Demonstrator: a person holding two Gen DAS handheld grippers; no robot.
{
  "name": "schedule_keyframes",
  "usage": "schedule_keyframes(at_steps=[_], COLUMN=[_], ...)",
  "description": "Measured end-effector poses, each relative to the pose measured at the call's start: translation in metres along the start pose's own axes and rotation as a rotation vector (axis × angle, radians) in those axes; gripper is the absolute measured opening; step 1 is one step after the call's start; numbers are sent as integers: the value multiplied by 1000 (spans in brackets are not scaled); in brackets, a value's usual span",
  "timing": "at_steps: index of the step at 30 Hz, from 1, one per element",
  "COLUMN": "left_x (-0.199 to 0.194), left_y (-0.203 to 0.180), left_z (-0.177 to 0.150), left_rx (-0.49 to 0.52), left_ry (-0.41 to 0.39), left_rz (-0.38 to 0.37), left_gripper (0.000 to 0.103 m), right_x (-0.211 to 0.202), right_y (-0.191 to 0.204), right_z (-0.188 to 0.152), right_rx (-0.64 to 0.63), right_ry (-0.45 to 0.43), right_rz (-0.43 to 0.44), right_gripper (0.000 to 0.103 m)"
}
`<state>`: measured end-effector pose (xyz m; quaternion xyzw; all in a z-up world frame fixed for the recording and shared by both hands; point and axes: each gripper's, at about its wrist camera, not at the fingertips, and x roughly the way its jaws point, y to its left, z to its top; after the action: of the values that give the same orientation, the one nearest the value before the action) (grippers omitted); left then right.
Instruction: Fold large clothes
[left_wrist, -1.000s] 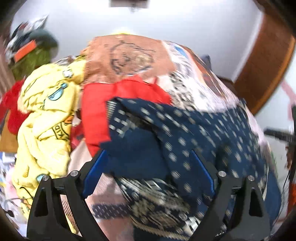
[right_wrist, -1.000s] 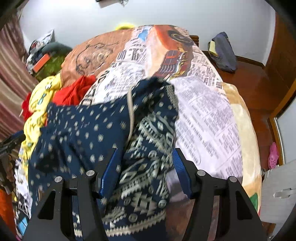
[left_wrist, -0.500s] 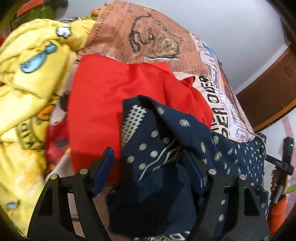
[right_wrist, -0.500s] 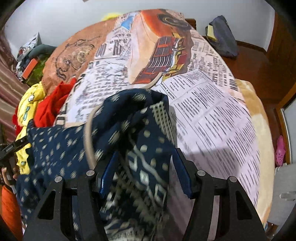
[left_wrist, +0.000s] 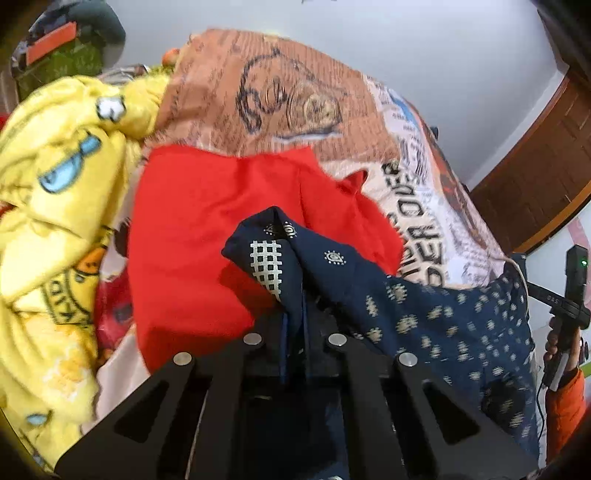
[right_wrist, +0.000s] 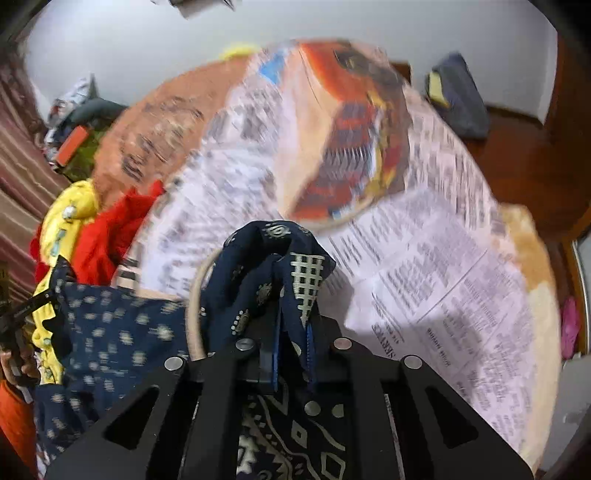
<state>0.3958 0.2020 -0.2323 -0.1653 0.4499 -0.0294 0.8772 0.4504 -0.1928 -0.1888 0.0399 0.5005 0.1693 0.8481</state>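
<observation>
A navy garment with cream dots (left_wrist: 424, 314) lies bunched on the bed, its patterned hem toward me. My left gripper (left_wrist: 293, 325) is shut on a pinched fold of one corner, which sticks up past the fingertips over a red garment (left_wrist: 207, 229). My right gripper (right_wrist: 293, 332) is shut on another corner of the navy garment (right_wrist: 110, 332), next to its cream neckline trim (right_wrist: 194, 295). The cloth hangs slack between the two grips. At the right edge of the left wrist view, a hand in an orange sleeve (left_wrist: 565, 406) holds the other gripper's handle.
A newspaper-print bedspread (right_wrist: 424, 277) covers the bed. A yellow cartoon blanket (left_wrist: 55, 192) lies heaped at the left beside the red garment (right_wrist: 107, 229). Clutter (left_wrist: 59, 55) is piled in the back left corner. A dark bag (right_wrist: 458, 96) sits on the wooden floor, and a wooden door (left_wrist: 535, 177) stands at the right.
Both grippers' jaws stood open around the navy cloth; now both have shut on its corners. Both hands moved forward and lower over the bed, the left over the red garment.
</observation>
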Motion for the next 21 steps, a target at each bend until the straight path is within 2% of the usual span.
schedule_keyframes(at_steps=[5,8,12,16,21], left_x=[-46,-69,-92,-87,-42], left_y=[-32,-45,-48,-37,-14], left_z=[14,25,50,79,102], left_rx=[81,96,90,69,42], left_ry=[-83,-137,-221,-242,-194], left_rz=[97,105,118,153,226], left_gripper=[5,5,5,5,5], right_x=[-45,-68,-83,-76,-23], right_y=[22,50,73,79,72], right_z=[18,35,57,85,106], right_rx=[-52,-137,-183,-185,-170], right_ry=[-80,-137,-213,-250,-182], right_rz=[61,49,51,21,-60], right_gripper=[9,9,8,8,8])
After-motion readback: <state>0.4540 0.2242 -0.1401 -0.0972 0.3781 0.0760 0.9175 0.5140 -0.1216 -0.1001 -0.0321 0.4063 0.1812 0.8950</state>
